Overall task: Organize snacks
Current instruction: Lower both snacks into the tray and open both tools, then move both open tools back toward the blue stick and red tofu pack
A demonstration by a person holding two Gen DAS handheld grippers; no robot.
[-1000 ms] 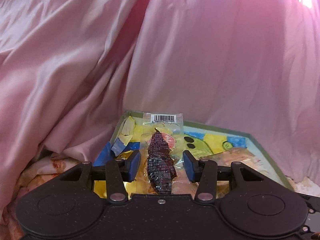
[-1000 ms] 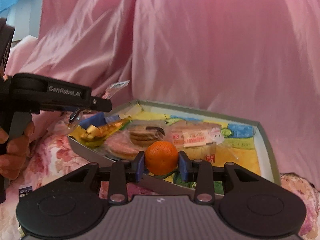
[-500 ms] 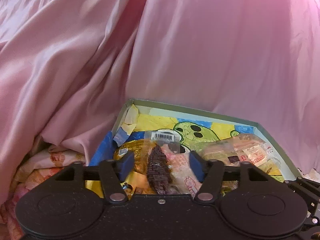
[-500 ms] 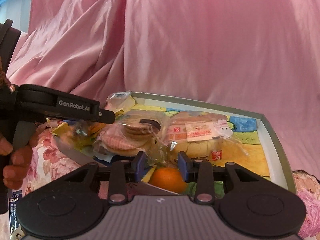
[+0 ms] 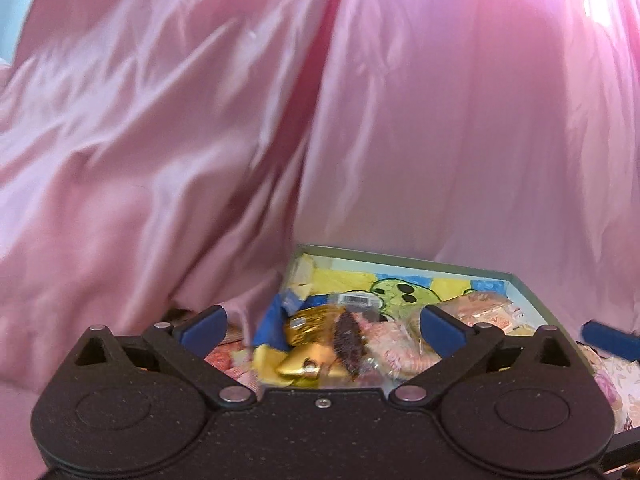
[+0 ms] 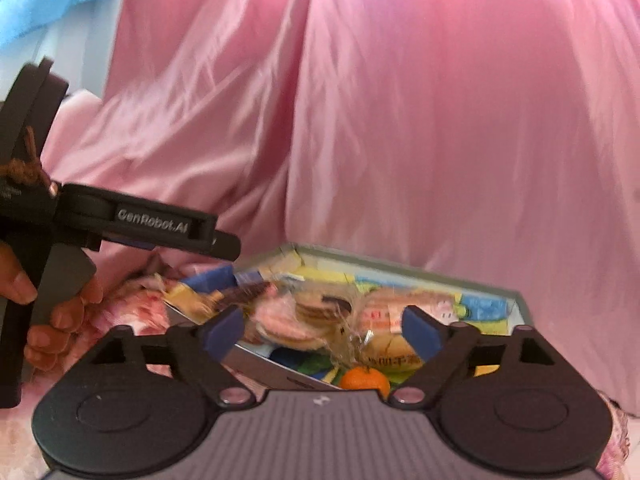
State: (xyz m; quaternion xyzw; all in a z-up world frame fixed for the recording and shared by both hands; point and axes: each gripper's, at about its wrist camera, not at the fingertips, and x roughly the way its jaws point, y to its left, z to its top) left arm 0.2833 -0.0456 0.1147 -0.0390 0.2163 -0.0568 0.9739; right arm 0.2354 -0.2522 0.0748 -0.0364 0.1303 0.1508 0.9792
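While both grippers hover at near edge of snack box (image 5: 404, 259), jaws are opening wide, pads pressing on nothing. Left gripper (image 5: 322, 326): dark ridged snack in clear wrapper (image 5: 347, 340) lies in box ahead of gap, beside gold-foil packets (image 5: 310, 320). Right gripper (image 6: 322, 326): mandarin (image 6: 365, 381) sits loose on box floor (near corner, below pads), bagged round biscuits (image 6: 296, 320) and bagged bread (image 6: 390, 342) behind it. Person's hand (image 6: 52, 312) grips left gripper handle. Pink satin cloth (image 5: 440, 140) drapes behind box.
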